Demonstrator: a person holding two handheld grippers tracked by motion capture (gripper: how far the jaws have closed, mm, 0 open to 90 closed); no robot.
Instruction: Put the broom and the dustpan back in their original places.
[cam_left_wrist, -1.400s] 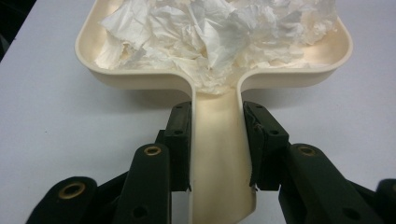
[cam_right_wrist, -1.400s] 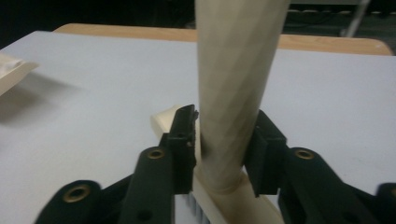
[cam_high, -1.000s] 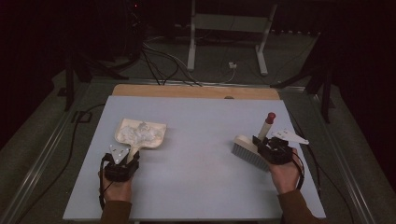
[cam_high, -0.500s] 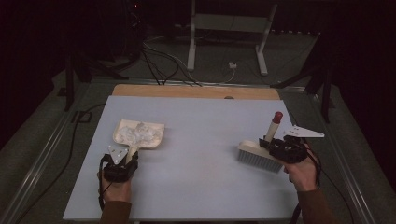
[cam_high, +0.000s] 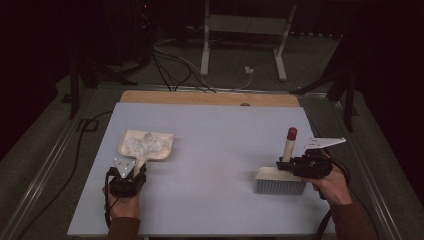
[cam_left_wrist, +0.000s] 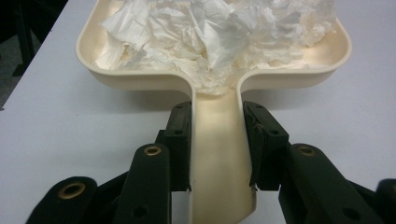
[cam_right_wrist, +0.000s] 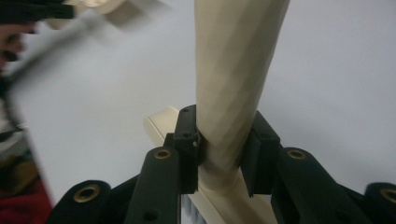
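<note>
We see no readable labels. Left gripper (cam_high: 131, 176) clamps dustpan (cam_high: 146, 145) handle, crumpled paper (cam_left_wrist: 219, 32) inside, table's (cam_high: 215, 145) left. Right gripper (cam_high: 292, 165) clamps brush (cam_high: 281, 179) handle, red-tipped, bristles down, table's right.

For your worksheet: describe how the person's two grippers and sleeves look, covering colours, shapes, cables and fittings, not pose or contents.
Both the left gripper and the right gripper are black, each with two jaws. A grey three-cornered plate tops each. The jaw links carry brass-coloured ringed holes. A black cable trails from each. The sleeves are reddish-brown.
</note>
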